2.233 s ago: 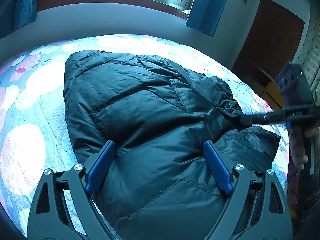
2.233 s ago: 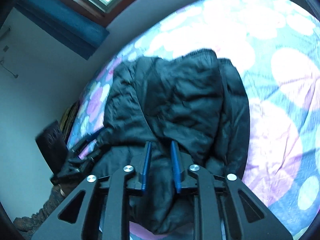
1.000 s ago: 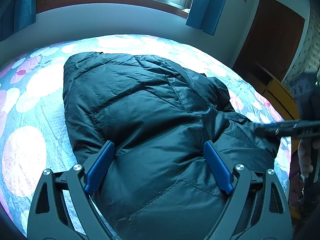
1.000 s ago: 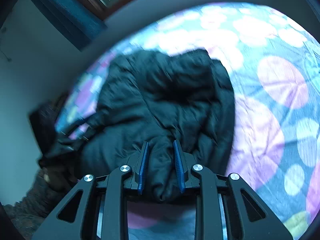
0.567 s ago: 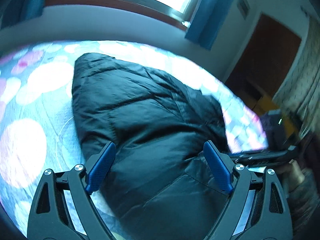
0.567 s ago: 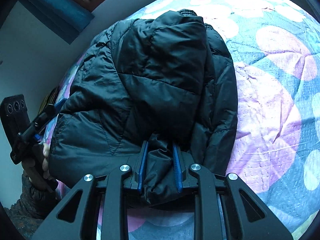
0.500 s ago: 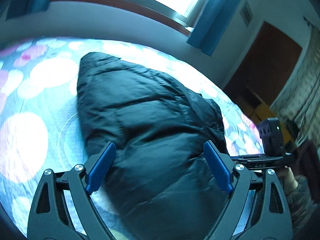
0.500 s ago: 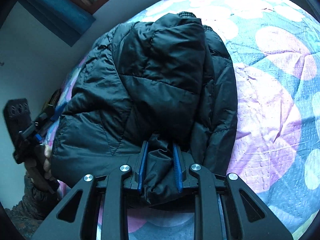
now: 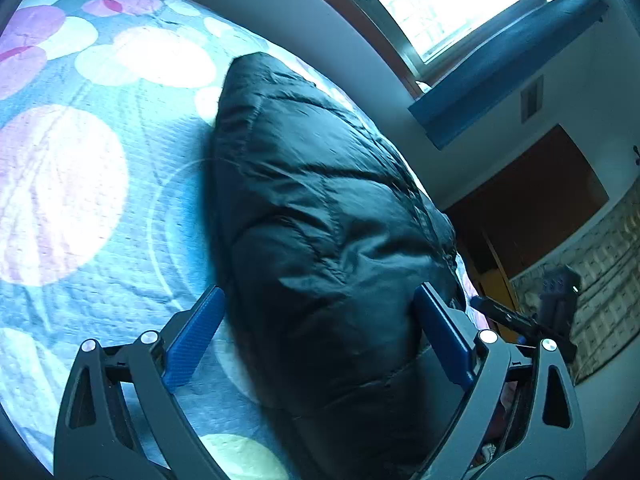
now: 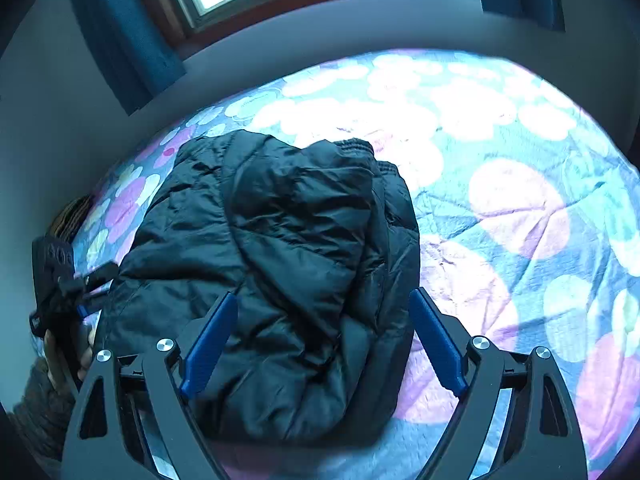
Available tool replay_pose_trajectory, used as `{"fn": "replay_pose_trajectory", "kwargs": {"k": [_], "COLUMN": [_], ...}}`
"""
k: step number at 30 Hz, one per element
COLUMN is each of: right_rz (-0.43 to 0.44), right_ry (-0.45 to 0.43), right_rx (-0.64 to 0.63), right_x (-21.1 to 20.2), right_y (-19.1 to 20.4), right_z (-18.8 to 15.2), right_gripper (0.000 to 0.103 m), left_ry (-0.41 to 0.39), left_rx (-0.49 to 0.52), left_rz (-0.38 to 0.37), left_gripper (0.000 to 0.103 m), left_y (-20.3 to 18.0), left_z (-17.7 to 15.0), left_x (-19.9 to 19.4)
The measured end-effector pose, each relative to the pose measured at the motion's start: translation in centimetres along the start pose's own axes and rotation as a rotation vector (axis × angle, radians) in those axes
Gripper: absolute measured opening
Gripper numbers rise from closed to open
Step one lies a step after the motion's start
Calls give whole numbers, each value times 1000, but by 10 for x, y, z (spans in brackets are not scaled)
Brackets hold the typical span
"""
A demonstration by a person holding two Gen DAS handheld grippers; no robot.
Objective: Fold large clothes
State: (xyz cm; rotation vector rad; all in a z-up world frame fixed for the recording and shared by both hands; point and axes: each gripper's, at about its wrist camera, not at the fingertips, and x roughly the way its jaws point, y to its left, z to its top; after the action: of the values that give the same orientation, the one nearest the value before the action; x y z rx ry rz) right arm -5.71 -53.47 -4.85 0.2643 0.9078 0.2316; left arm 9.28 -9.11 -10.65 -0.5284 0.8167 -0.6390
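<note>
A black, quilted, shiny puffer jacket [image 10: 288,264] lies folded into a thick bundle on a bed covered with a blue quilted bedspread [image 10: 520,216] printed with large white, pink and purple circles.

From the right wrist camera, the jacket fills the centre and the lower middle, with a folded top layer running from 12 o'clock down to 6 o'clock. The right gripper [image 10: 320,340], black-framed with blue pads, points down at the bundle's near end. Its jaws are opening and stand wide apart; the jacket's near end lies between the pads, but they do not press on it. At 9 o'clock, at the bed's edge just beside the jacket, the left gripper [image 10: 76,284] appears small and dark, held by a person's hand [image 10: 68,356] in a dark knitted sleeve [image 10: 36,412].

From the left wrist camera, tilted, the jacket [image 9: 332,248] runs from 11 o'clock to 6 o'clock. The left gripper [image 9: 320,344] has its jaws opening, wide apart, with the jacket's near end between them; whether its right pad touches the fabric cannot be told. The right gripper [image 9: 520,320] shows at 4 o'clock. A bright window [image 9: 448,4] with a blue curtain [image 9: 508,76] sits at 1 o'clock, a brown wooden door [image 9: 536,192] at 3 o'clock.
</note>
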Motion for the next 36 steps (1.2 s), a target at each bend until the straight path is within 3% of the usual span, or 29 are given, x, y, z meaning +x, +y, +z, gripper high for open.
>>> {"fn": "replay_pose_trajectory", "kwargs": {"k": [2,5,11,17,23,32,36], "right_rz": [36,25,152,300,328,348,353], "right_ry": [32,75,138,141,144,121,117], "right_rx": [43,76,159,239,203,189,178], "right_x": [14,39,65,85,88,98,96], "right_y": [-13,-34,-60,-65,-63,-60,-52], "right_z": [6,13,6,-2,-1,-1,-1], "right_gripper": [86,86,92,93,93,93,84], "left_ry": [14,31,33,33,36,47,46], "left_rx": [12,23,51,41,11,48,55], "left_rz": [-15,-17,17,30,14,16,18], "left_gripper": [95,98,100,100,100,101,101], "left_y": [-6,-14,-26,-29,-27,-23,-24], "left_z": [0,1,1,4,6,5,5], "left_x": [6,17,30,37,31,40,40]}}
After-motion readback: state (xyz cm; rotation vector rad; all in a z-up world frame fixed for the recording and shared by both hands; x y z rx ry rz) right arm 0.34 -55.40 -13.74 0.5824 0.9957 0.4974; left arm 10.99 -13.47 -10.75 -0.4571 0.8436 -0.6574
